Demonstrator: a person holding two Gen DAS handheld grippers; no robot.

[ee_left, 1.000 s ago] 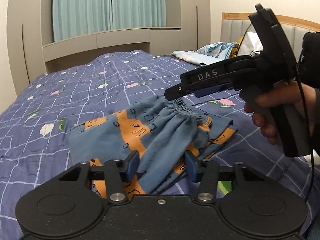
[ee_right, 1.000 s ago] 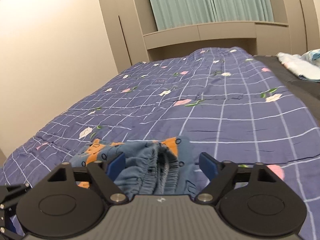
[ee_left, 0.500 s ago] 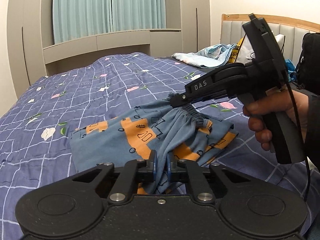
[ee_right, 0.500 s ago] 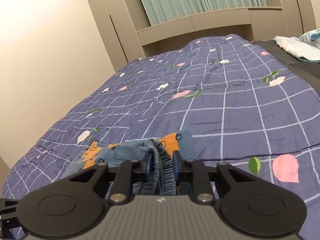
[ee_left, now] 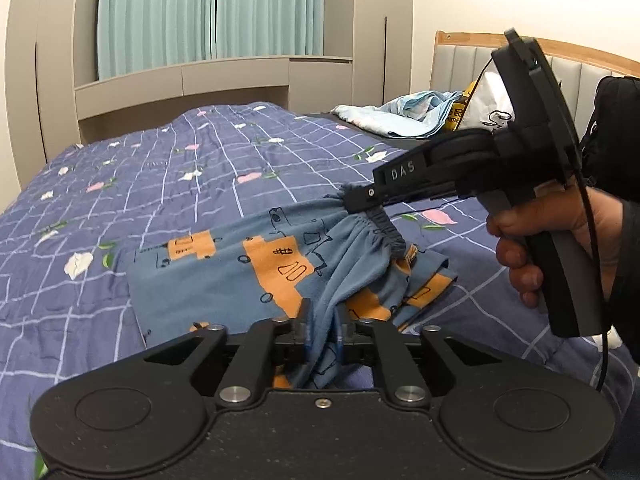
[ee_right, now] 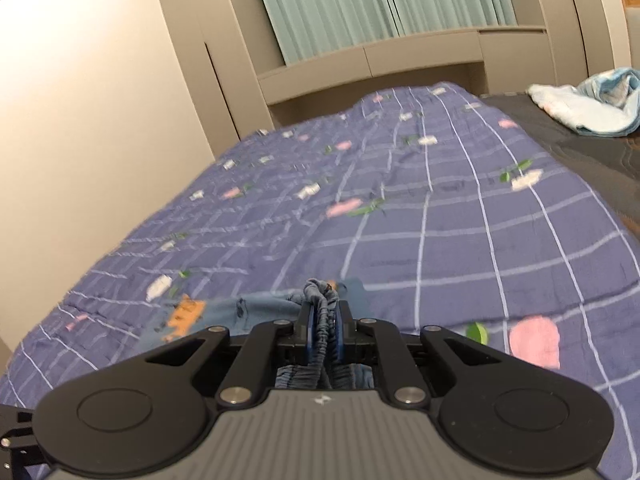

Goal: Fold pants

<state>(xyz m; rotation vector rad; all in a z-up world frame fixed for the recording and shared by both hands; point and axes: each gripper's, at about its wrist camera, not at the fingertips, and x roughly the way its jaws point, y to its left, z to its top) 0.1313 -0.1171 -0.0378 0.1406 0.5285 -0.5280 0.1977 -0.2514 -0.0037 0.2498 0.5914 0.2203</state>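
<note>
Both grabs look done, left gripper (ee_left: 322,334) and right gripper (ee_right: 323,332) each clamped on the bunched-up pants (ee_left: 224,276) lying half-lifted on the bed (ee_left: 180,184), but honestly no actual fold is made yet.

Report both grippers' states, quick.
Left gripper: closed on the pants, jaws just closing.
Right gripper: closed on the pants' waistband, jaws just closing.
</note>
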